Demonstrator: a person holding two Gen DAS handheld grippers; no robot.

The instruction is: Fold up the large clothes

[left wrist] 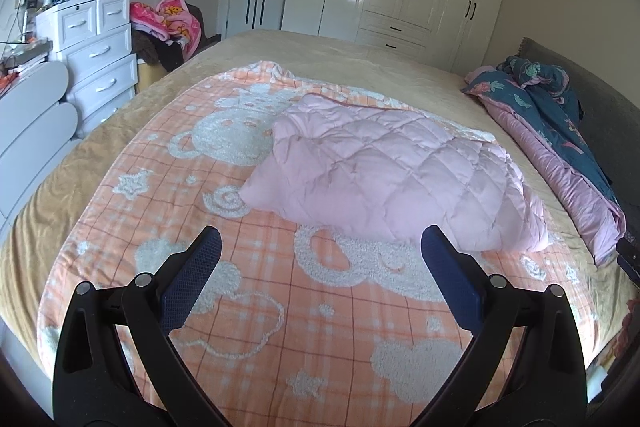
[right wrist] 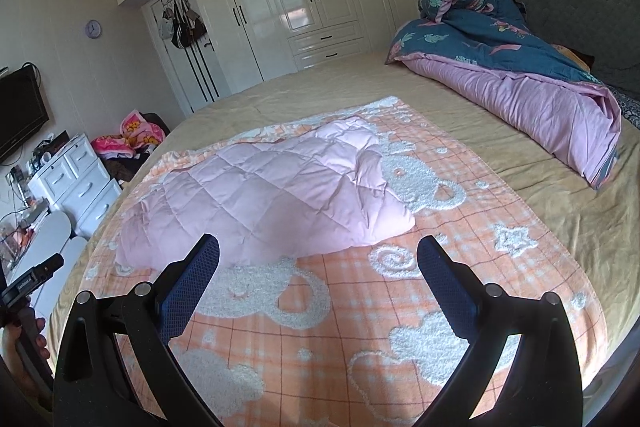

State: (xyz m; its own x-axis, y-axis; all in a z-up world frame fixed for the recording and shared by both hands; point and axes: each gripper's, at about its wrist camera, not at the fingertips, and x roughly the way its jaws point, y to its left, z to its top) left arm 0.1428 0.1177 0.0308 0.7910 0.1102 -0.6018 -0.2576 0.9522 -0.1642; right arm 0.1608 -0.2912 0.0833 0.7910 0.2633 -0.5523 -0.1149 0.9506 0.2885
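Ahead of your left claw (left wrist: 320, 239) and right claw (right wrist: 318, 247), both spread wide, the orange checked blanket (left wrist: 280, 307) lies flat and unobstructed. The pink quilted garment (left wrist: 384, 171) bulks up mid-bed. A rolled duvet (right wrist: 520, 95) blocks the headboard side.

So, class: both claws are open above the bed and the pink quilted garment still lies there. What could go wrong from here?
1. The pink quilted garment lies on the orange checked blanket; a low pinch might catch both layers.
2. The garment looks puffy and smooth, so a shallow grip from the left claw or right claw could slip.
3. It is already bunched unevenly, so folds may come out crooked.
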